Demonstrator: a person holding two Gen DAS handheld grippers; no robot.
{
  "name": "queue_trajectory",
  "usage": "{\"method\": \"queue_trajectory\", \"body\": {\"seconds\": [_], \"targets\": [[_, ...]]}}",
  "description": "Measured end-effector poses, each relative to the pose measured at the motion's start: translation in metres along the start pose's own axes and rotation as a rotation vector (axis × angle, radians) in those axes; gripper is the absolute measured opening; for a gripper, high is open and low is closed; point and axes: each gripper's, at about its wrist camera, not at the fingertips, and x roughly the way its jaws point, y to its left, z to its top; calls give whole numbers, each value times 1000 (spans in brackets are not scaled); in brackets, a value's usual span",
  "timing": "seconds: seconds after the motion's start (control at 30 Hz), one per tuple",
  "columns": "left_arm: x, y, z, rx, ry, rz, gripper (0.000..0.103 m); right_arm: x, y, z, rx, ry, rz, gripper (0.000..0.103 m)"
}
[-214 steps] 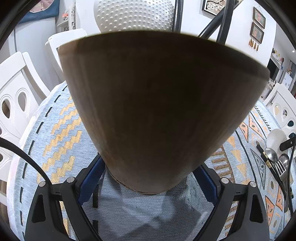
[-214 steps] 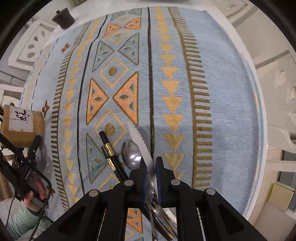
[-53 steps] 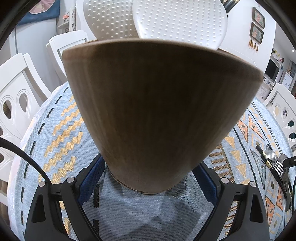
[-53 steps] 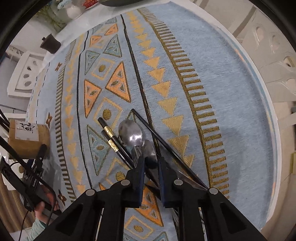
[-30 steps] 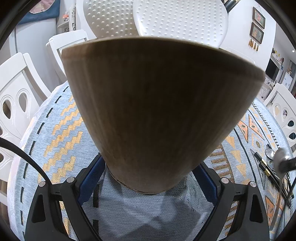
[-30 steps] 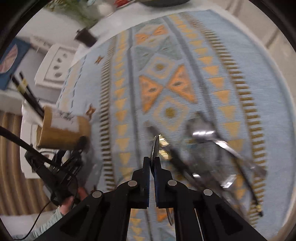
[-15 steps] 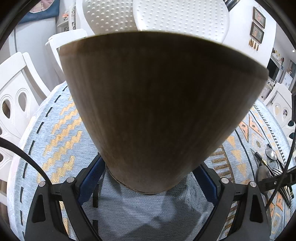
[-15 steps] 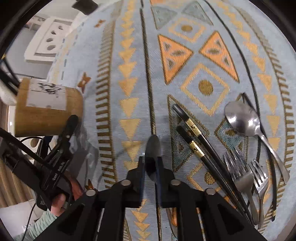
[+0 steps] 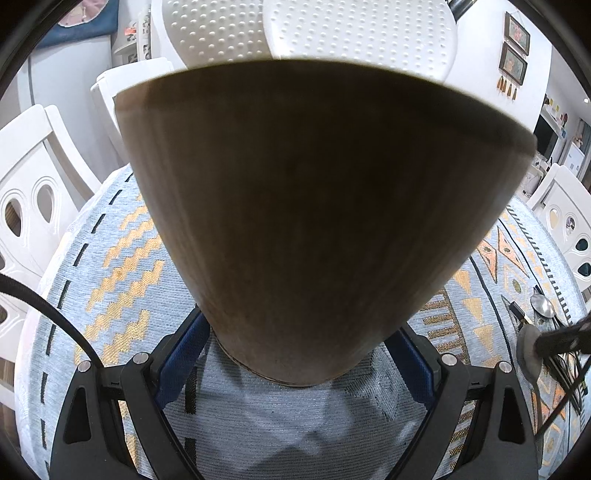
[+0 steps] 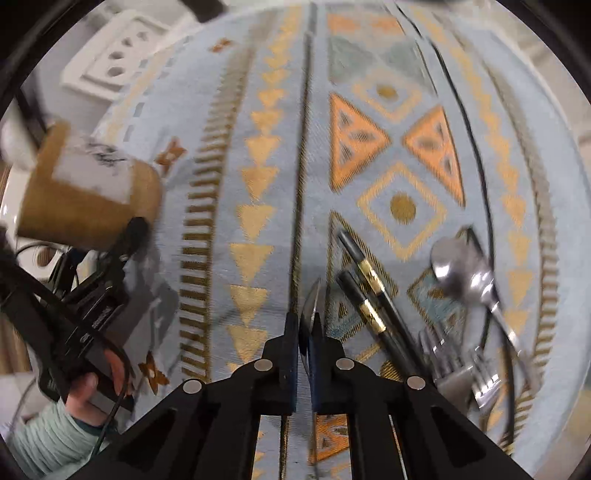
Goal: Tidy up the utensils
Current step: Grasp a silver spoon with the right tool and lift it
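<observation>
The wooden holder [image 9: 325, 229] stood upright on the bench [image 9: 110, 280], clamped low down between the left gripper's [image 9: 295, 354] blue pads, and it already carried two white dimpled utensils [image 9: 354, 33] poking above its rim, with dark sticks [image 10: 27, 114] showing beside it in the right wrist view. So a good part of the sorting looked done. The right gripper [image 10: 303, 341] was pinched tight on a thin spoon [image 10: 311, 306] seen edge-on, lifted clear of the cloth and not yet in the holder, which sat well off toward the bench's far left edge in that view. Left on the patterned cloth, near the right edge: a pair of black chopsticks with gold bands [image 10: 369, 291], a steel spoon [image 10: 458, 266], two forks [image 10: 458, 365] lying side by side, and what looked like one more black stick — blurred, hard to be sure. By my reckoning the job was roughly at its middle, with the spoon in hand next in.
</observation>
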Motion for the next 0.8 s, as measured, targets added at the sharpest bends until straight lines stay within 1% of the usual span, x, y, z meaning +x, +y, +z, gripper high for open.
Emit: {"method": "queue_trajectory", "body": {"seconds": [0.17, 0.2, 0.23, 0.3, 0.37, 0.43, 0.47, 0.5, 0.57, 0.6, 0.63, 0.7, 0.8], "targets": [[0, 0, 0, 0, 0, 0, 94, -39, 5, 1, -34, -136, 61, 3], [0, 0, 0, 0, 0, 0, 94, -44, 5, 2, -39, -153, 69, 3], [0, 0, 0, -1, 0, -1, 94, -45, 5, 4, -41, -150, 52, 3], [0, 0, 0, -1, 0, -1, 94, -39, 1, 7, -25, -122, 36, 3], [0, 0, 0, -1, 0, -1, 94, -32, -6, 7, 15, -85, 63, 3], [0, 0, 0, -1, 0, -1, 94, -24, -13, 6, 50, -25, 107, 6], [0, 0, 0, -1, 0, -1, 94, -20, -13, 3, 50, -1, 114, 6], [0, 0, 0, -1, 0, -1, 94, -16, -13, -1, 42, 20, 102, 8], [0, 0, 0, -1, 1, -1, 94, -9, -8, -9, 31, 49, 85, 17], [0, 0, 0, -1, 1, -1, 94, -3, -6, -13, 25, 68, 85, 26], [0, 0, 0, -1, 1, -1, 94, 2, -4, -15, 20, 84, 85, 33], [0, 0, 0, -1, 0, 0, 94, 12, 0, -19, 15, 101, 68, 37], [0, 0, 0, -1, 0, 0, 94, 19, 2, -20, 24, 109, 24, 37]]}}
